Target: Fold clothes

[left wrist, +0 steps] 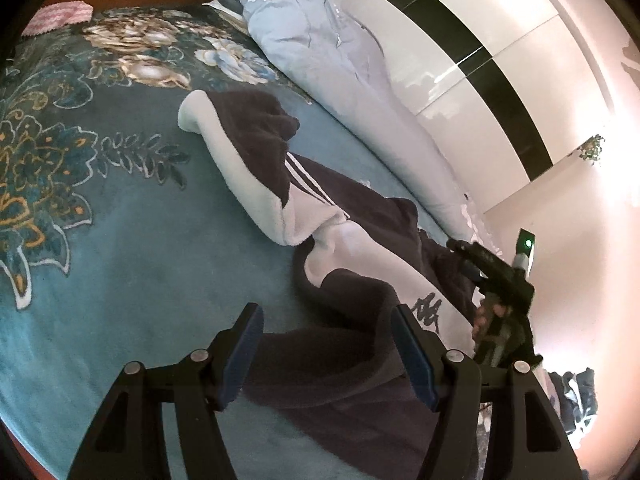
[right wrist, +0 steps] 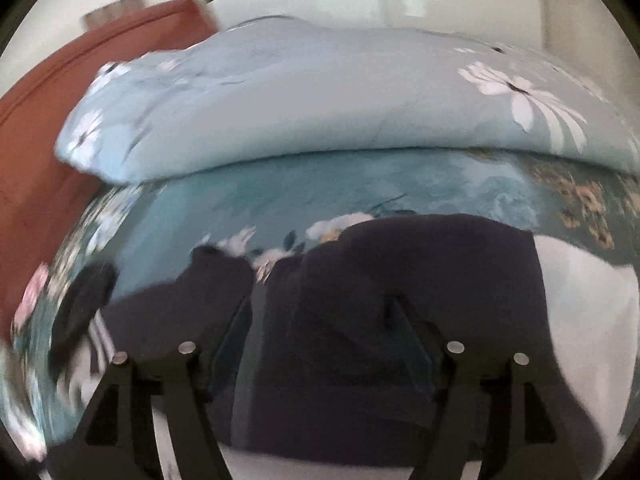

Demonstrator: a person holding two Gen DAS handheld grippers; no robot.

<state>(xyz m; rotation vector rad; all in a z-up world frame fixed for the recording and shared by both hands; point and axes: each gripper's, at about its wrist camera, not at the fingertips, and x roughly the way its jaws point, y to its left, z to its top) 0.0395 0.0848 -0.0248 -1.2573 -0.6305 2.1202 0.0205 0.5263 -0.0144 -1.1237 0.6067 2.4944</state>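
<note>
A dark navy and grey-white garment [left wrist: 332, 216] with three white stripes and a dark logo lies crumpled on the teal floral bedspread [left wrist: 120, 208]. My left gripper [left wrist: 326, 336] is open, its blue pads on either side of a dark fold of the garment at the near edge. My right gripper [left wrist: 476, 260] shows at the right of the left wrist view, down on the garment's far end. In the right wrist view, which is blurred, the right gripper [right wrist: 324, 328] is open over the dark cloth [right wrist: 400, 280], with white cloth at the right.
A light blue duvet with white daisies [left wrist: 320, 40] lies rolled along the far side of the bed and fills the upper right wrist view [right wrist: 304, 96]. A pink knitted cloth [left wrist: 56, 16] sits at the bed's corner. White glossy wardrobe doors [left wrist: 480, 40] stand behind.
</note>
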